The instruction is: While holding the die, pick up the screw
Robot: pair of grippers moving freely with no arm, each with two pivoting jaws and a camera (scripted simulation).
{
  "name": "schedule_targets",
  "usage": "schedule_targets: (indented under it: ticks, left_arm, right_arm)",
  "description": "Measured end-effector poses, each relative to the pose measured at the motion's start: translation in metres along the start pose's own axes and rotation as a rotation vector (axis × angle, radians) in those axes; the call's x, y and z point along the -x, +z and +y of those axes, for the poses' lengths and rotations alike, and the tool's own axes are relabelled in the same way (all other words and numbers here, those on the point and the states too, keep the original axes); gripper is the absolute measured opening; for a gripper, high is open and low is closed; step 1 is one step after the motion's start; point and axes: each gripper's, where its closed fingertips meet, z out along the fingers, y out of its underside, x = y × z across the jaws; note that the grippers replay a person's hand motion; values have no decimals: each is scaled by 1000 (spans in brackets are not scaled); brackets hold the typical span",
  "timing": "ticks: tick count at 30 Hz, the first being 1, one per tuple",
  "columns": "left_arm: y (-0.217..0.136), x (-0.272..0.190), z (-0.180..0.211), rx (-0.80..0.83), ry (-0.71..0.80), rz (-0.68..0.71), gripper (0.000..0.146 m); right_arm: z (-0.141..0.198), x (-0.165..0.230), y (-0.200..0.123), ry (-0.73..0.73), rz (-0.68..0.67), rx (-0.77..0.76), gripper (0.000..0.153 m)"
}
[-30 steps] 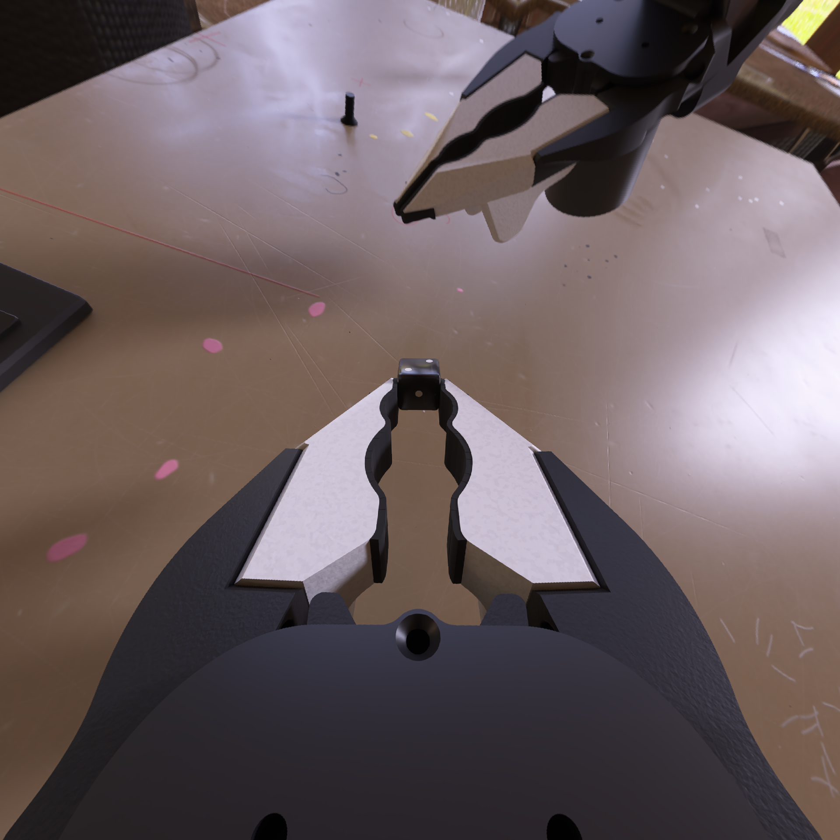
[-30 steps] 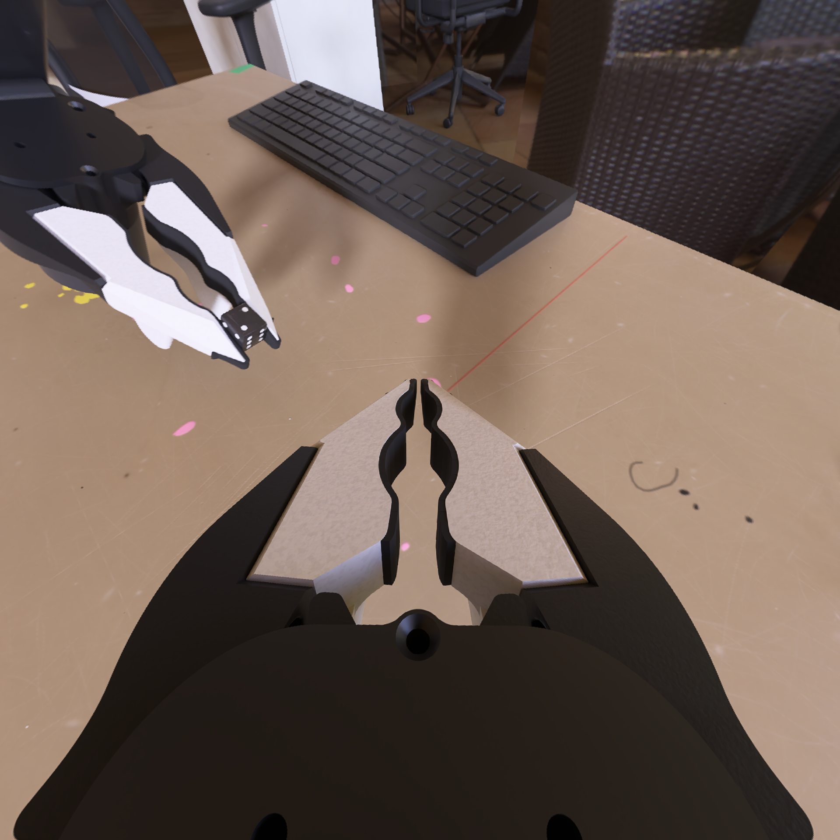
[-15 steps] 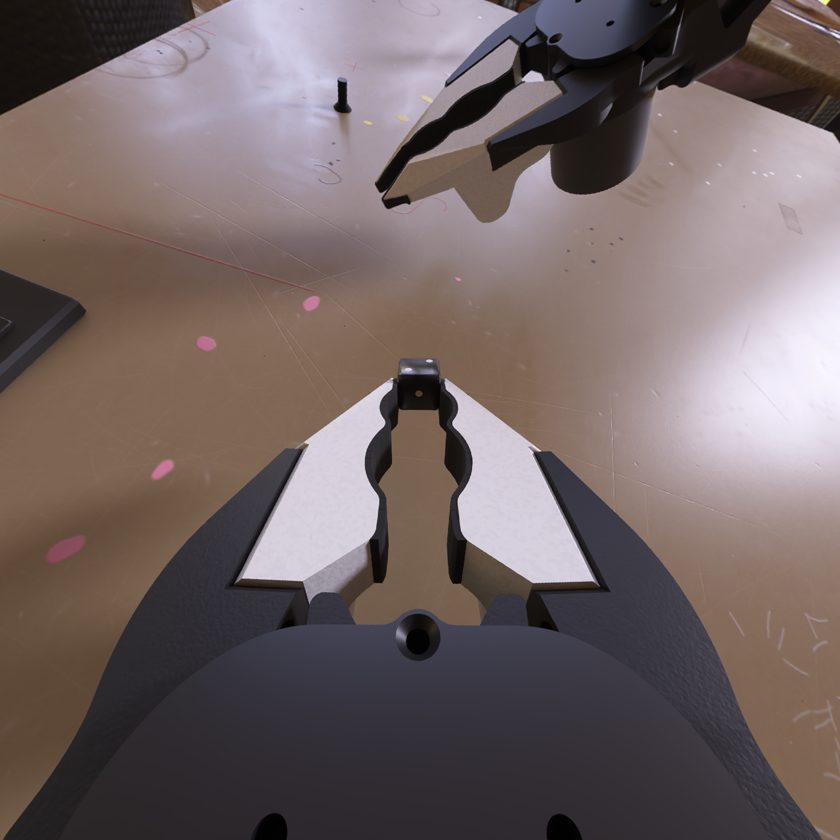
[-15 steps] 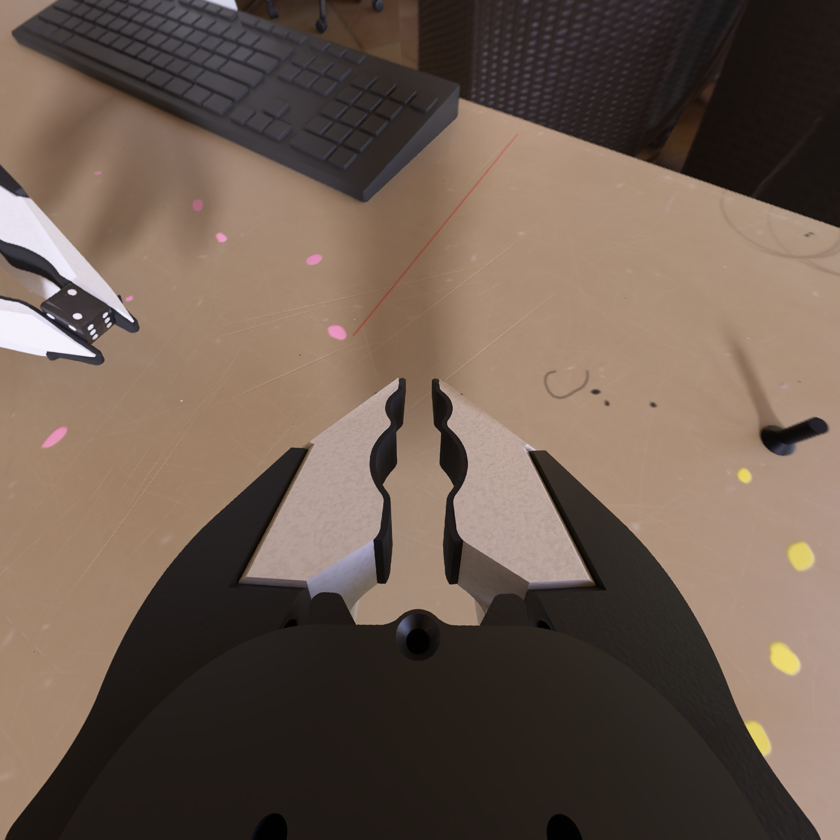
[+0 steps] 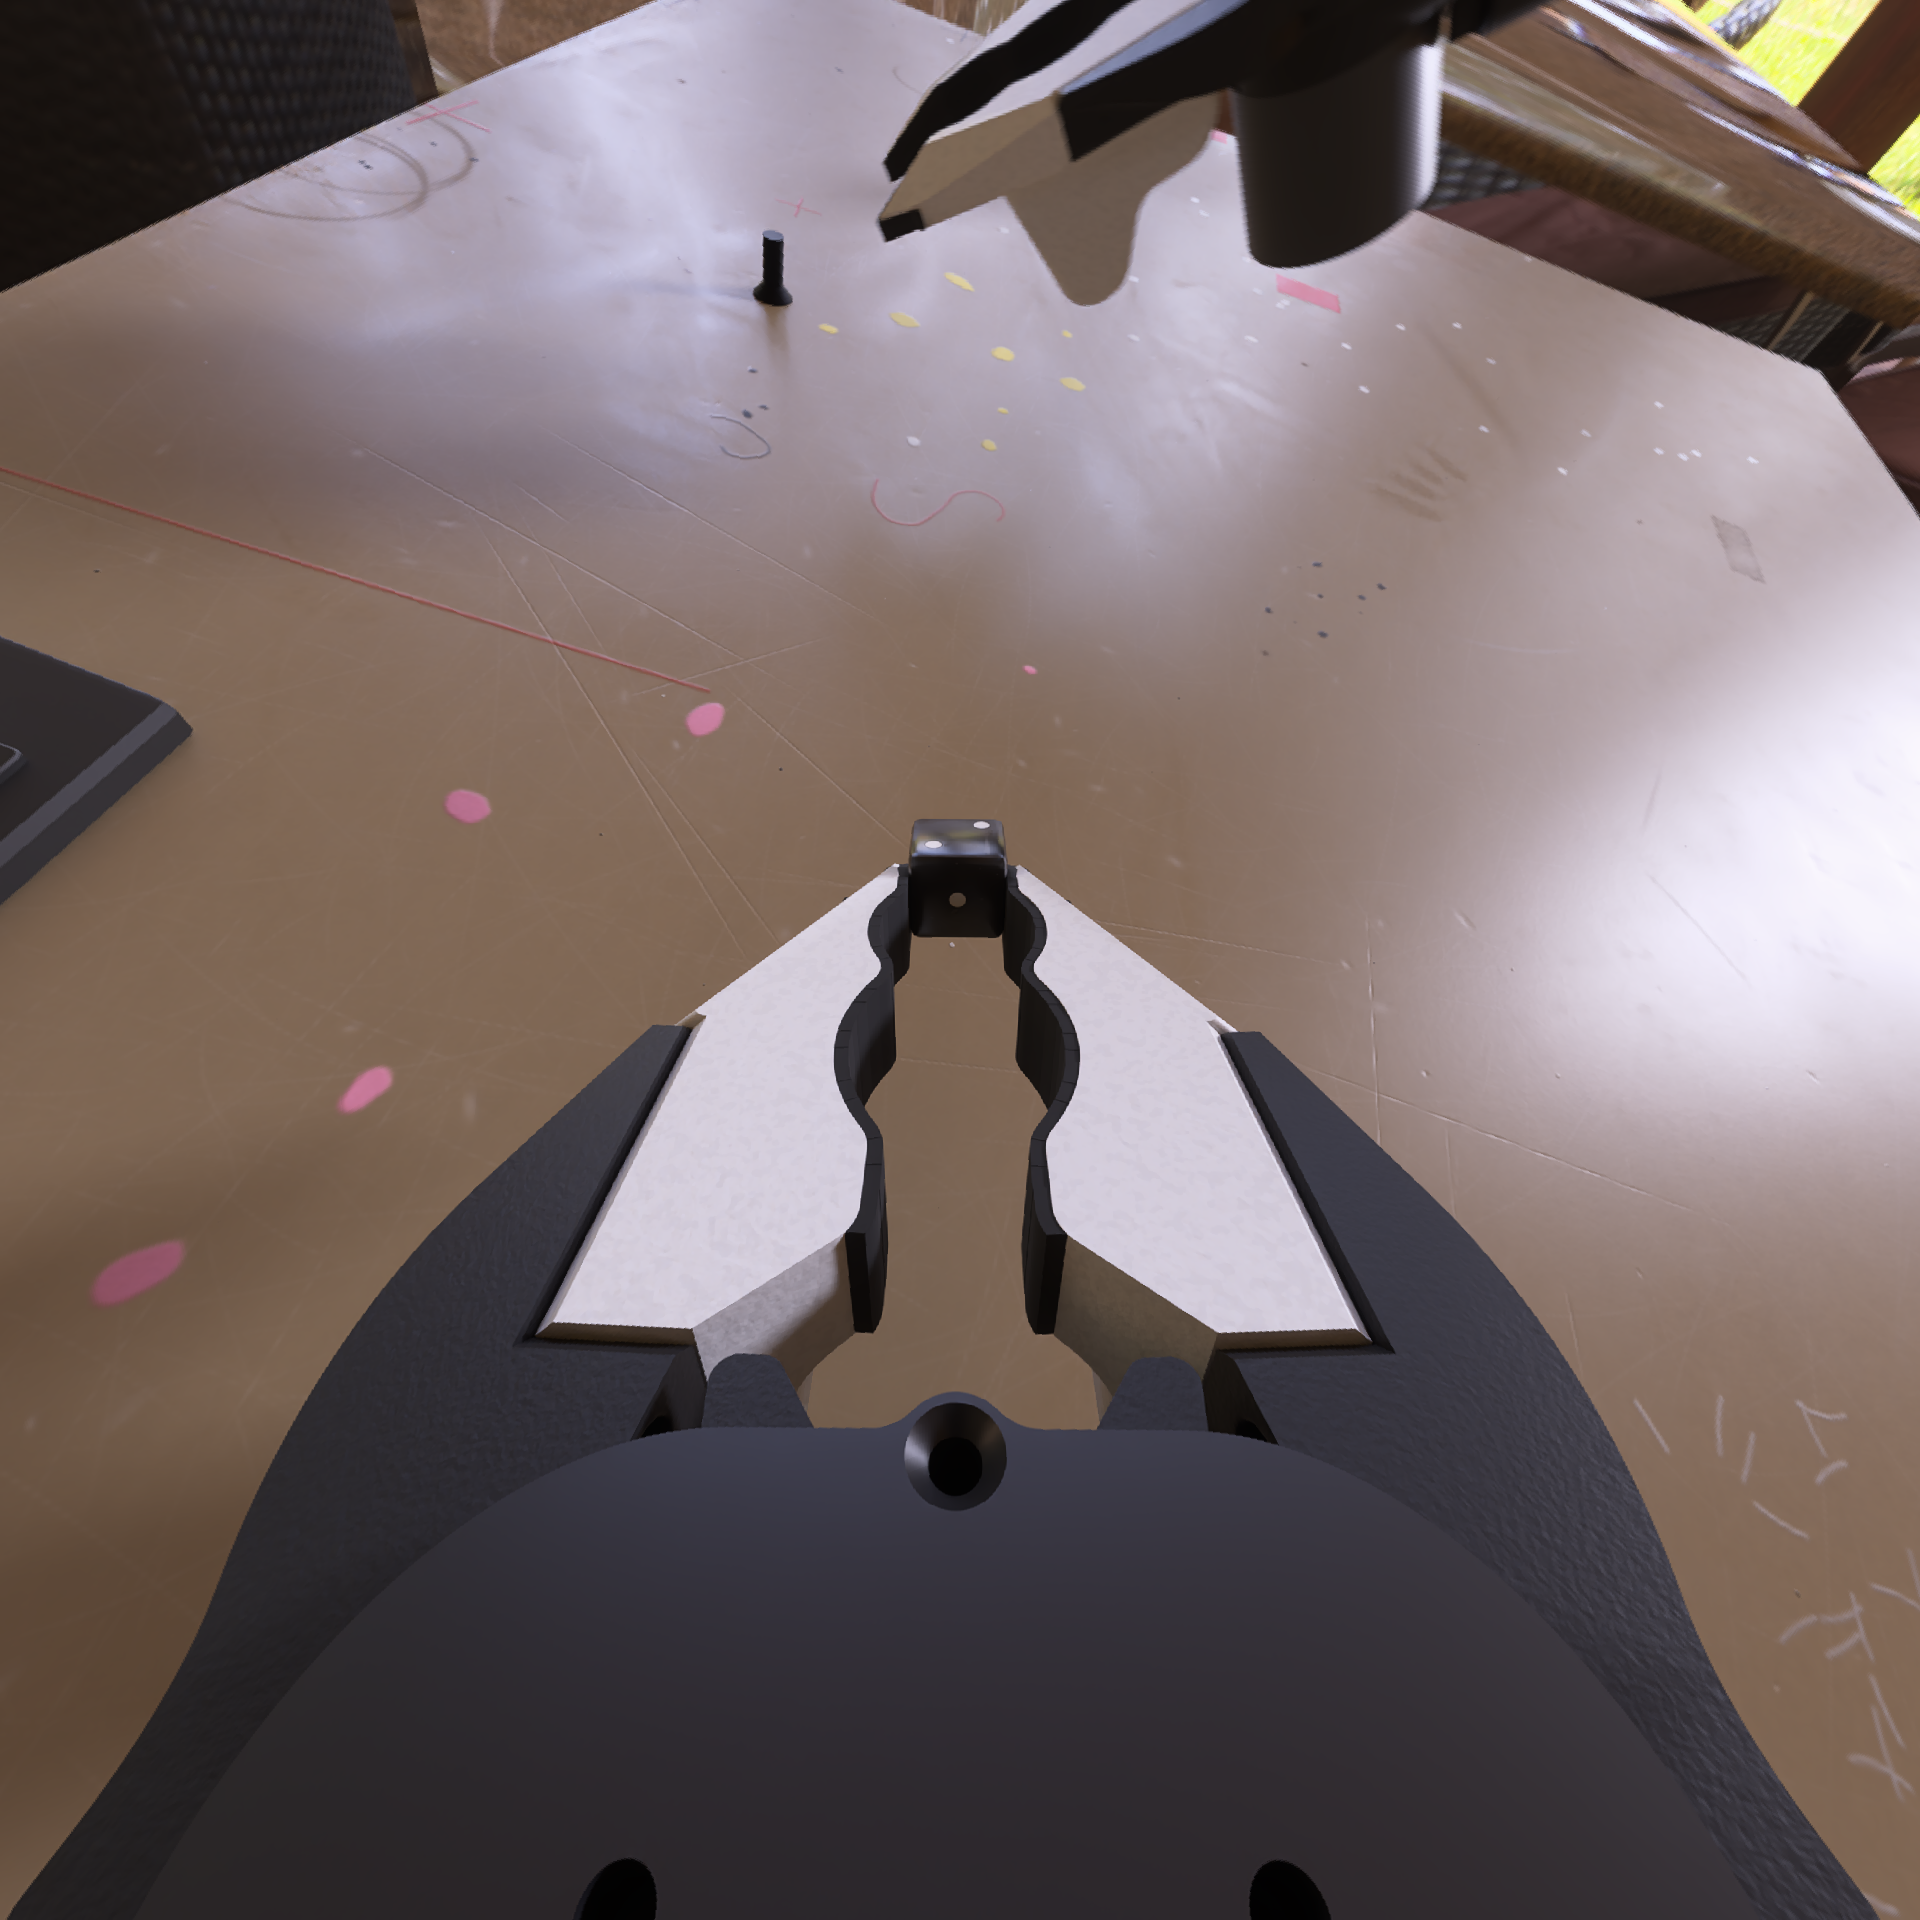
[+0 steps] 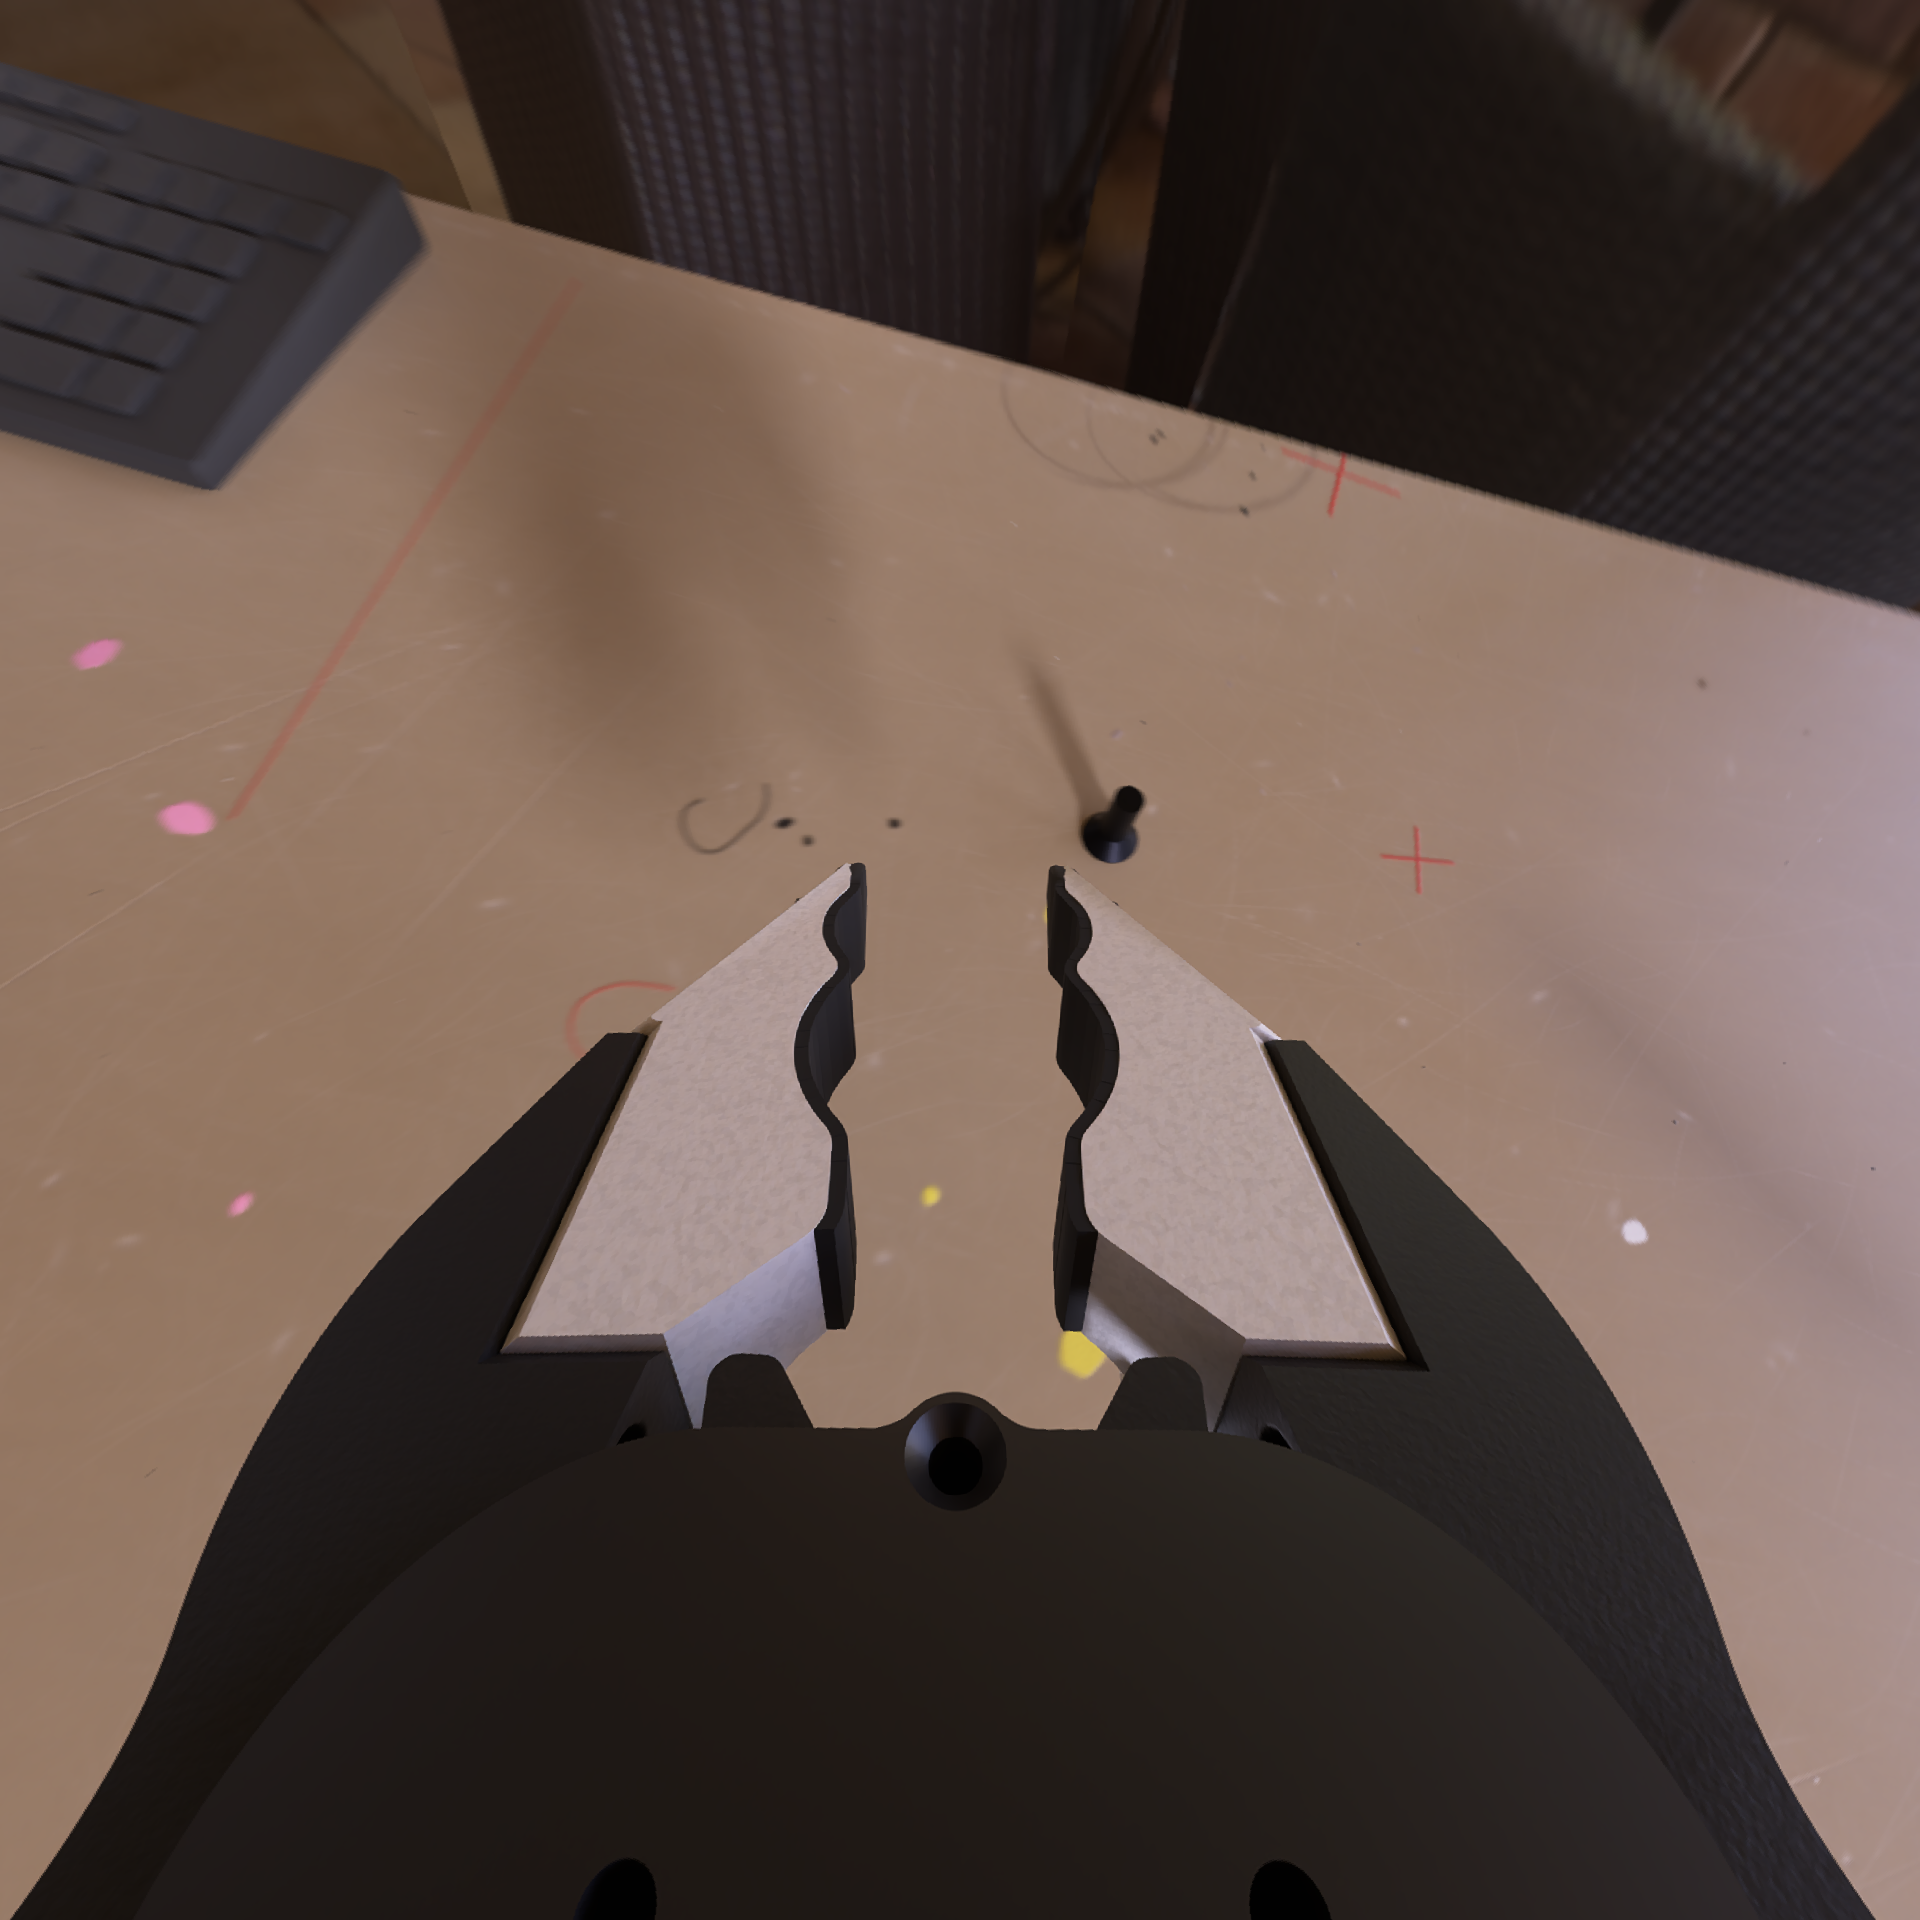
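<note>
My left gripper (image 5: pixel 957 878) is shut on a small black die (image 5: pixel 957 878) with white pips, held at the fingertips above the tan table. A small black screw (image 5: pixel 771 282) stands on its head far ahead in the left wrist view. In the right wrist view the screw (image 6: pixel 1114 828) stands just beyond and slightly right of my right gripper (image 6: pixel 954 883), which is open and empty. The right gripper also shows in the left wrist view (image 5: pixel 904 197), hovering to the right of the screw.
A black keyboard (image 6: pixel 156 301) lies at the far left of the tan table (image 6: pixel 1558 1039); its corner shows in the left wrist view (image 5: pixel 62 758). Dark woven chairs (image 6: pixel 1558 208) stand beyond the table's far edge. Paint spots and pen marks dot the surface.
My right gripper has swung right toward the screw and opened its jaws wider. The left gripper has stayed put, still holding the die.
</note>
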Motion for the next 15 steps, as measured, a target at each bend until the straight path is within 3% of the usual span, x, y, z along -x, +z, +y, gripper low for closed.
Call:
schedule_targets:
  ticks: [4,8,15]
  left_arm:
    - [-1,-1,-2,-13,-4,11,16]
    - [-2,-2,-2,-15,-3,23,16]
    - [-2,-2,-5,-30,-30,54,16]
  right_arm:
    - [4,-28,29,35,-1,120,36]
    - [7,-41,50,43,-17,195,26]
    - [13,-42,59,60,-32,224,18]
